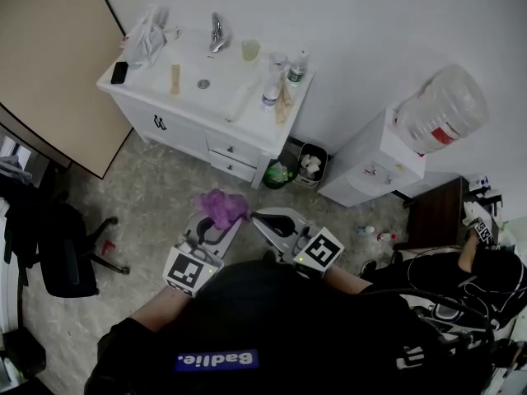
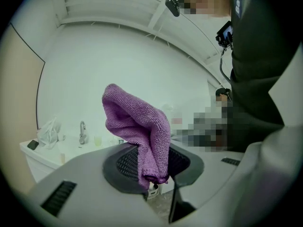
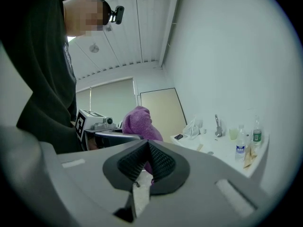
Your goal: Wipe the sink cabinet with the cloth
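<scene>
The white sink cabinet stands against the wall at the upper left of the head view, some way ahead of me across the floor. A purple cloth sticks up from my left gripper, which is shut on it. In the left gripper view the cloth is pinched between the dark pads of that gripper, with the cabinet far off. My right gripper is held beside the left one. Its pads meet at the tips with nothing between them. The cloth shows behind them.
On the cabinet top are a faucet, a plastic bag, a phone, a cup and bottles. Small bins and a water dispenser stand to its right. An office chair is at left.
</scene>
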A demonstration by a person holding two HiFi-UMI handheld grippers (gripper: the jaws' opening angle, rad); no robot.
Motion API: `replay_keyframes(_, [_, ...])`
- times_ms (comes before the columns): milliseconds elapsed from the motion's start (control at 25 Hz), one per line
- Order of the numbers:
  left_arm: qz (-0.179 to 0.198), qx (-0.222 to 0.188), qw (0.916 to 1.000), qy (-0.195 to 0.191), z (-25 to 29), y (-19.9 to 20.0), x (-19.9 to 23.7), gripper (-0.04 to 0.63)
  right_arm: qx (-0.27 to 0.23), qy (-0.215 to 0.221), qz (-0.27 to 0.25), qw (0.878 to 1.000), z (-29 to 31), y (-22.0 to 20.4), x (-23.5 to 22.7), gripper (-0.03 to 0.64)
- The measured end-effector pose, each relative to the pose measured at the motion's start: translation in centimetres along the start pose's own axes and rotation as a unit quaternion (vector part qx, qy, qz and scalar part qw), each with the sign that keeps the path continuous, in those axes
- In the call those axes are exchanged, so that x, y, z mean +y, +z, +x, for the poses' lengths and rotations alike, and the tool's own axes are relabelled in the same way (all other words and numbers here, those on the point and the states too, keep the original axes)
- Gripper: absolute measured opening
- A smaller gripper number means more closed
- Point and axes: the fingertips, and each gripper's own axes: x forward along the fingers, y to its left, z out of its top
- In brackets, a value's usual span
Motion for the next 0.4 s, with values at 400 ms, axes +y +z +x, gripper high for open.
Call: replay_keyframes(400, [0.016,0.002,0.9998,-0.013,1.2,0.1,-1.2,0.107,0.004,-0.011,-0.002,1.0,-1.7,0.4,-0.7,0.002])
